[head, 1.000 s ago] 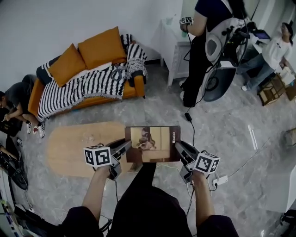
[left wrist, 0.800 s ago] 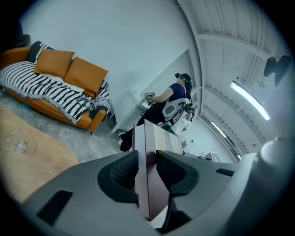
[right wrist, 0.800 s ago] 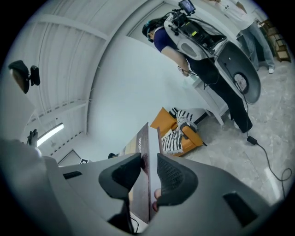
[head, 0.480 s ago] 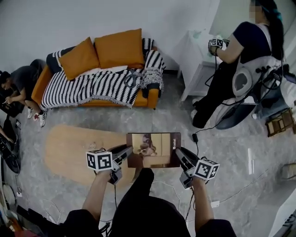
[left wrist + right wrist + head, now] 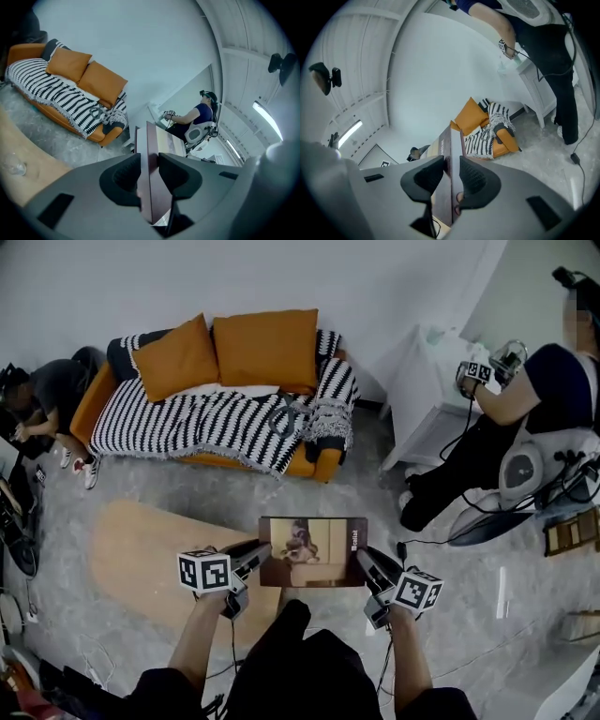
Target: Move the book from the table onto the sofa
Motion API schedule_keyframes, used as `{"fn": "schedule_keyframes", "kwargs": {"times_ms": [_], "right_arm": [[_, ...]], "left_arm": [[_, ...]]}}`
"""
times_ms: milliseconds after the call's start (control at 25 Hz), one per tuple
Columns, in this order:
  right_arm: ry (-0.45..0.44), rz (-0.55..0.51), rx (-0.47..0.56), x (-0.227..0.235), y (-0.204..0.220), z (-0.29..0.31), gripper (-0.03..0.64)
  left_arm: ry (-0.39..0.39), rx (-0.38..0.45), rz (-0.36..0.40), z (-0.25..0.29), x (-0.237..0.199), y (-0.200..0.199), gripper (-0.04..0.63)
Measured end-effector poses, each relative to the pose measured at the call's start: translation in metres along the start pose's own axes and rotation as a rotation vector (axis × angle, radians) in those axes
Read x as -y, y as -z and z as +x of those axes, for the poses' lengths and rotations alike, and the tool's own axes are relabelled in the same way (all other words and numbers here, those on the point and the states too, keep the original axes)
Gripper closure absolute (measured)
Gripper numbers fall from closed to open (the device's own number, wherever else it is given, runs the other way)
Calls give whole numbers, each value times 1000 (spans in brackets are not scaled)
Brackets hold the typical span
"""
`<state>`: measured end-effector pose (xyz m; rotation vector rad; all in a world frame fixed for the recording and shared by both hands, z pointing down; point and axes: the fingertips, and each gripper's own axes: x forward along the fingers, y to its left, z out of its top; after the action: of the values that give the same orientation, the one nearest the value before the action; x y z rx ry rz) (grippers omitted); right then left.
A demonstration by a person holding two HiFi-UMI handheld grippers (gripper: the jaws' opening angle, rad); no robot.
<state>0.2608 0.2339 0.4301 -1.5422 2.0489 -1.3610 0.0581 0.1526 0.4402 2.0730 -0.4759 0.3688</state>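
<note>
The person holds the book up between both tools, cover facing up and roughly level, one tool on each short side. The left tool has its jaws closed onto the book's left edge. In the left gripper view the dark pads press flat against the covers of the book, open only as wide as it is thick. The right tool grips the opposite edge in the same way. In the right gripper view its jaws sit tight on both faces of the book. The book is off the bench, hanging in the air just past its rounded right end, above the grey floor. The sofa stands well apart from it, against the white wall, draped in a black-and-white striped blanket with two orange cushions leaning on its back. Another person is seated off to the right.
</note>
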Motion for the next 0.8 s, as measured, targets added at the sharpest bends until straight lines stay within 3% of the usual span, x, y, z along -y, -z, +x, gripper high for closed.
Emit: {"fn": "schedule_keyframes", "kwargs": {"times_ms": [600,800], "right_arm": [[-50,-37,-55,7,-71,88,495],[-71,-29,-88,19,-111,132,495]], "left_arm": [[-43,66,-37,23,-38,-84,467],[-66,86,-58,44,-55,-130,467]]}}
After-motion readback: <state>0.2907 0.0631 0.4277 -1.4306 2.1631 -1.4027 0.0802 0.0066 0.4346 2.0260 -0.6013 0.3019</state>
